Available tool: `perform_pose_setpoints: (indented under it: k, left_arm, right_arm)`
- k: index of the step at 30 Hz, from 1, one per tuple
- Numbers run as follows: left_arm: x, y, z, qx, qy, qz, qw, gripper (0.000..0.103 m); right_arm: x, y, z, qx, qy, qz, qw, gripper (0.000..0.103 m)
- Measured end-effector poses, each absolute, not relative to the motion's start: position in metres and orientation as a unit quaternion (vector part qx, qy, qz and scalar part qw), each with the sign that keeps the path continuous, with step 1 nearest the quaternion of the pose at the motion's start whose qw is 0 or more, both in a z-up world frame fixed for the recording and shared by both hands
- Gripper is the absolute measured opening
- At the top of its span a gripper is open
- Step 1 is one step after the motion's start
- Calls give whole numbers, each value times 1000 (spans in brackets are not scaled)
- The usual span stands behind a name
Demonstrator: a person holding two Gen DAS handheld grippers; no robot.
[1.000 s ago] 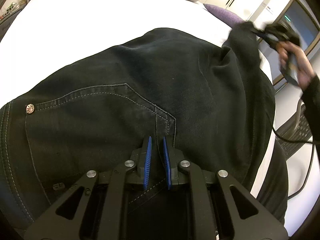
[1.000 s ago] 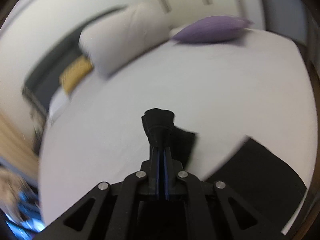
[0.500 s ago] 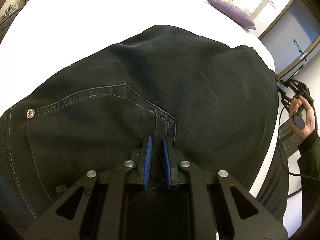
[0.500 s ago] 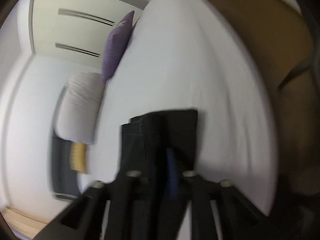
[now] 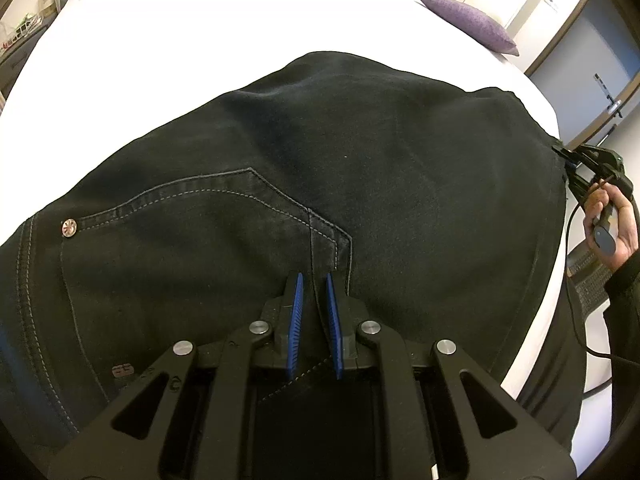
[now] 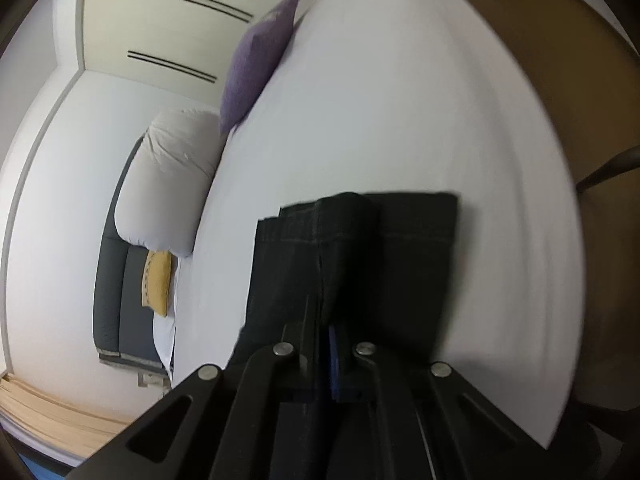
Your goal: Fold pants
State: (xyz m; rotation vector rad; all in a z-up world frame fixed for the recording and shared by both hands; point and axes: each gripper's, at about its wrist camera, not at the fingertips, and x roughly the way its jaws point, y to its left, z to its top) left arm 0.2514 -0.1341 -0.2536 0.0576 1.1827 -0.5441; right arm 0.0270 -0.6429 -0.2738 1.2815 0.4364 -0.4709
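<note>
Slippage first among the risks: left gripper point(image 5: 313, 280) clamped, blue pads nearly together, on a pinch of the black jeans point(image 5: 360, 184) by the pocket seam point(image 5: 256, 196), and could lose that thin bite if pulled sideways. Right gripper point(image 6: 320, 322) shut on the folded leg hems point(image 6: 360, 220), several layers stacked ahead of its fingers; could shed an inner layer and skew the fold. Could also drag the whole garment across the white bed point(image 6: 400, 92) instead of creasing it. Jeans spread flat beyond the left fingers, reaching to the bed's edge. Hard to judge: how many layers sit between the right pads, lost in blur and shadow. Waistband cut off below the left fingers.
</note>
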Motion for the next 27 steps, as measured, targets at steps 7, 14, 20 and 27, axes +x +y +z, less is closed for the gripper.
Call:
perform_pose_setpoints:
  k: [7, 14, 20, 27]
  left_arm:
    - [254, -133, -252, 24, 554, -256, 792, 13]
    - [255, -129, -253, 21, 552, -259, 792, 13]
    - [254, -127, -252, 21, 551, -256, 794, 13]
    - [254, -129, -251, 22, 551, -254, 794, 13]
  right_arm:
    - [-4, -641, -273, 604, 164, -235, 744, 4]
    - [-17, -646, -284, 621, 150, -249, 728, 3]
    - [-19, -652, -277, 618, 148, -230, 737, 6]
    - [-7, -658, -281, 634, 168, -210, 725, 37]
